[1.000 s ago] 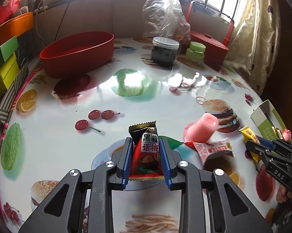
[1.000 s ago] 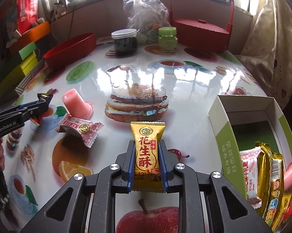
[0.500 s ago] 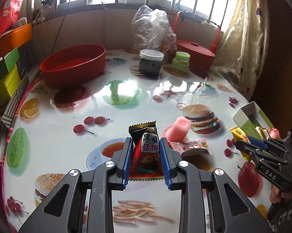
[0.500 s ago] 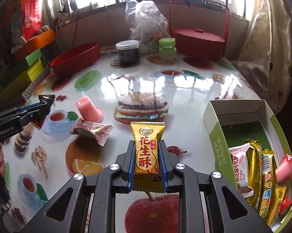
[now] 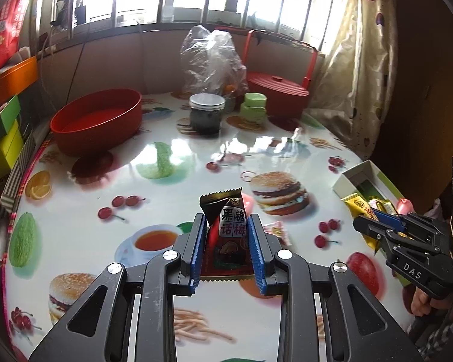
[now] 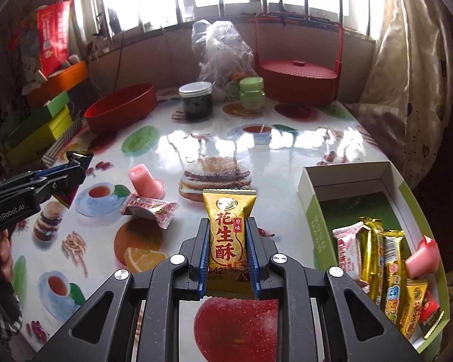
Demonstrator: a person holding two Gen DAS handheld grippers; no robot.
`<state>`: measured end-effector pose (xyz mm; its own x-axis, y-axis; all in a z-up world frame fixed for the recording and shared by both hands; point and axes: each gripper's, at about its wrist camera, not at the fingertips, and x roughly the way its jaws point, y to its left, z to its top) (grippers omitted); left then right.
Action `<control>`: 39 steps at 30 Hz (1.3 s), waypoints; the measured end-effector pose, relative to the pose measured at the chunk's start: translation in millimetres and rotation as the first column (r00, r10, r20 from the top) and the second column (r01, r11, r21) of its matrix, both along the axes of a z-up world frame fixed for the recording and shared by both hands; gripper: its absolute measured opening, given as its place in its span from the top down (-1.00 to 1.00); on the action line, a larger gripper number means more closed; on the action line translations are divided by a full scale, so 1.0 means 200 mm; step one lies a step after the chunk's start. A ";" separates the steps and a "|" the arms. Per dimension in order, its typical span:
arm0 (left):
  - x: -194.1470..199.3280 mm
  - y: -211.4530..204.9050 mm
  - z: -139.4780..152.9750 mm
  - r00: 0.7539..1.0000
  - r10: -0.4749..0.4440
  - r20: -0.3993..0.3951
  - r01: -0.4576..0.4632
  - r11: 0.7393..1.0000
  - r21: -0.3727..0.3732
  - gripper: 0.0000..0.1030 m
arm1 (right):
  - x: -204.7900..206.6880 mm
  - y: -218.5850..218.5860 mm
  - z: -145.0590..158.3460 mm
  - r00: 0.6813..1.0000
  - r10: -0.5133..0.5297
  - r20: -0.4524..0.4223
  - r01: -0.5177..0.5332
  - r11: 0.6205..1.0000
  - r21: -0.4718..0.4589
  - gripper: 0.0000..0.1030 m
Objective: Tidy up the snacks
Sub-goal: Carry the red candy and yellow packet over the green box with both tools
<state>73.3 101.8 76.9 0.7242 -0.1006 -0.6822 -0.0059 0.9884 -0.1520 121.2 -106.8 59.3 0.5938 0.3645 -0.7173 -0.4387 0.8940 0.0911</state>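
My left gripper [image 5: 228, 226] is shut on a dark red plum candy packet [image 5: 226, 229], held above the table. My right gripper [image 6: 228, 229] is shut on a yellow peanut crisp packet [image 6: 228, 235], held above the table left of a green-and-white box [image 6: 312, 211] with several snacks inside. In the left wrist view the right gripper [image 5: 374, 221] and the box [image 5: 347, 181] are at the right. In the right wrist view the left gripper [image 6: 75, 166] is at the left. A pink jelly cup [image 6: 143, 181] and a red-white wrapped candy [image 6: 149, 211] lie on the table between them.
A red oval basin [image 5: 96, 120] stands at the back left. A dark jar [image 5: 205, 114], a green jar [image 5: 253, 107], a clear plastic bag [image 5: 211, 60] and a red lidded basket [image 5: 277, 90] stand at the back. Coloured boxes [image 6: 45, 120] are stacked at the table's left edge.
Both grippers have risen and drawn back from the table with their packets still held; more of the table and the box shows now.
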 end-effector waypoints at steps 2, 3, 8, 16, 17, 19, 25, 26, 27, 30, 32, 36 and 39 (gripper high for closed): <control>0.01 -0.03 0.01 1.000 -0.012 0.003 0.012 1.000 -0.003 0.43 | -0.01 -0.02 0.01 1.000 -0.008 0.004 0.008 1.000 0.002 0.60; 0.01 -0.04 0.02 1.000 -0.018 0.005 0.018 1.000 -0.005 0.43 | -0.01 -0.03 0.02 1.000 -0.012 0.005 0.012 1.000 0.004 0.60; 0.03 -0.12 0.03 0.999 -0.053 0.008 0.053 0.999 -0.009 0.44 | -0.02 -0.07 0.03 0.999 -0.032 0.009 0.032 0.999 0.009 0.60; 0.06 -0.25 0.04 0.994 -0.112 0.011 0.112 0.993 -0.022 0.43 | -0.04 -0.18 0.05 0.997 -0.074 0.015 0.074 0.997 0.009 0.60; 0.07 -0.27 0.04 0.993 -0.118 0.011 0.118 0.993 -0.021 0.43 | -0.05 -0.20 0.05 0.997 -0.080 0.015 0.080 0.997 0.008 0.60; 0.08 -0.30 0.04 0.991 -0.132 0.010 0.132 0.991 -0.022 0.43 | -0.05 -0.22 0.05 0.996 -0.090 0.017 0.090 0.996 0.007 0.60; 0.12 -0.40 0.04 0.985 -0.172 0.007 0.172 0.985 -0.025 0.43 | -0.06 -0.32 0.06 0.991 -0.130 0.015 0.130 0.991 0.007 0.60; 0.13 -0.42 0.04 0.983 -0.181 0.006 0.181 0.983 -0.028 0.43 | -0.07 -0.34 0.06 0.990 -0.138 0.016 0.138 0.990 0.007 0.60; 0.13 -0.44 0.04 0.982 -0.188 0.006 0.188 0.982 -0.029 0.43 | -0.07 -0.36 0.06 0.989 -0.148 0.016 0.148 0.989 0.007 0.60; 0.16 -0.50 0.04 0.978 -0.208 0.005 0.208 0.977 -0.039 0.43 | -0.07 -0.42 0.06 0.985 -0.172 0.015 0.172 0.985 0.006 0.60; 0.17 -0.53 0.05 0.975 -0.224 0.006 0.224 0.974 -0.041 0.43 | -0.08 -0.45 0.06 0.983 -0.186 0.014 0.185 0.983 0.006 0.60; 0.20 -0.61 0.04 0.967 -0.255 0.004 0.254 0.966 -0.048 0.43 | -0.09 -0.52 0.05 0.976 -0.216 0.012 0.216 0.976 0.007 0.60; 0.22 -0.67 0.04 0.960 -0.278 -0.004 0.278 0.959 -0.057 0.43 | -0.09 -0.57 0.05 0.971 -0.238 0.007 0.238 0.971 0.008 0.60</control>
